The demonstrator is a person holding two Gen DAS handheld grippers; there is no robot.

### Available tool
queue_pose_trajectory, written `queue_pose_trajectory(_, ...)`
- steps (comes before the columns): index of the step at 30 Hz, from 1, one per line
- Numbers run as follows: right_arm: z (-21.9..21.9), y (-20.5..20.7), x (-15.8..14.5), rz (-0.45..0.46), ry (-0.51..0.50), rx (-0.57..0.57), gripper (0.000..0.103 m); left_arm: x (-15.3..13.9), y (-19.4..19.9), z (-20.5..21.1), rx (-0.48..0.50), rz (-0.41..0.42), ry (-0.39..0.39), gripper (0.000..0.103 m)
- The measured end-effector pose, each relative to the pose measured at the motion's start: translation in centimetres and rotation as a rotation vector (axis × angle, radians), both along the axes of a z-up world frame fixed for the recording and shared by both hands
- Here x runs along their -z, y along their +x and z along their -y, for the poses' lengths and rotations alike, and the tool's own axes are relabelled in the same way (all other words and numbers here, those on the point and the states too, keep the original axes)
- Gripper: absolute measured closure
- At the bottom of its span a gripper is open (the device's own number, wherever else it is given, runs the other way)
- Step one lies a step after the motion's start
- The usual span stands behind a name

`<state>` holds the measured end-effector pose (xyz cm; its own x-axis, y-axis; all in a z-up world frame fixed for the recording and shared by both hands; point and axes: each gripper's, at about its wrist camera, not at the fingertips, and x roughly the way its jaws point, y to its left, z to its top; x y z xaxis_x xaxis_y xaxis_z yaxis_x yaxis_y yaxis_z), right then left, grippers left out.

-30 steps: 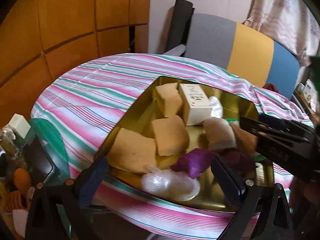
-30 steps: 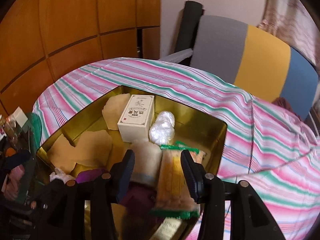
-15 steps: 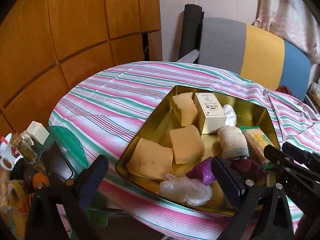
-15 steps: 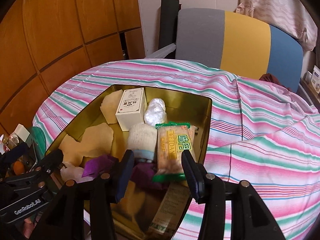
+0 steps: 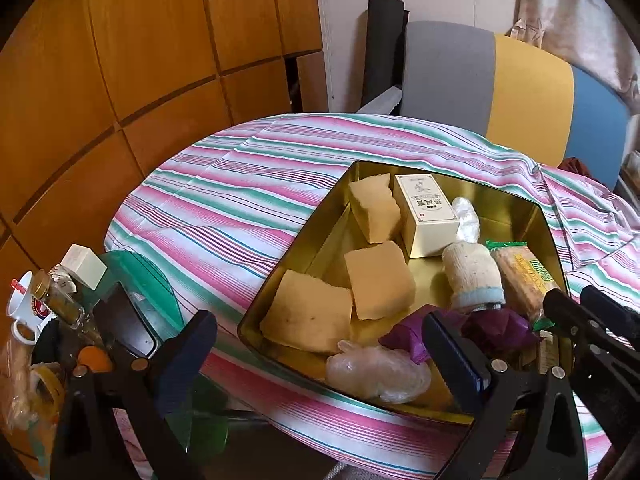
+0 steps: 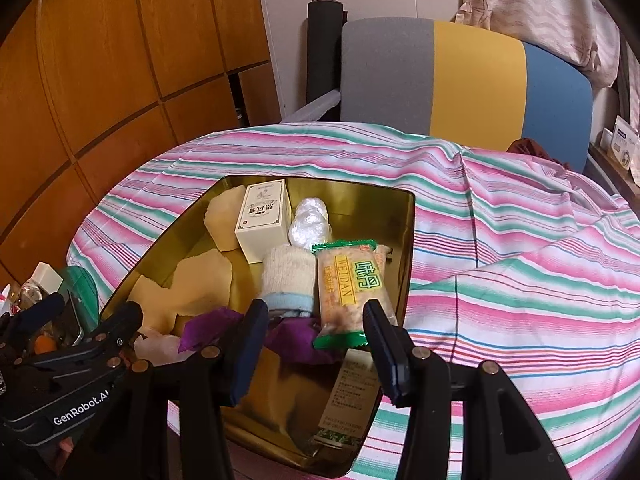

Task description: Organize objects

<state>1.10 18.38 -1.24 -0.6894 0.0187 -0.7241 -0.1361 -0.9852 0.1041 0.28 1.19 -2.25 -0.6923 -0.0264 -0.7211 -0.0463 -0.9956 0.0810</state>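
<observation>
Gold tray (image 6: 404, 240) sitting on striped cloth (image 6: 520, 280), holding sponge blocks (image 5: 378, 284), white box (image 6: 262, 220), rolled sock (image 6: 288, 276), biscuit packet (image 6: 348, 288), purple wrapper (image 6: 298, 336); left gripper (image 5: 320, 356) hovering wide open, empty; right gripper (image 6: 316, 344) hovering partly open, seemingly gripping nothing; cluttered jars (image 5: 60, 300) crowding the left edge.

Soft, even indoor light; sharp focus; fisheye bending and dark vignetted corners.
</observation>
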Motion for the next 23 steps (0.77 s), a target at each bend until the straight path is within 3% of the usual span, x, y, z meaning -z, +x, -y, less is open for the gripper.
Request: queue_pose_trajectory(23,-0.37,0.17,0.49,0.012,0.011,0.035,0.053,-0.29,0.51,-0.36,0.013,0.003,0.018,0.007)
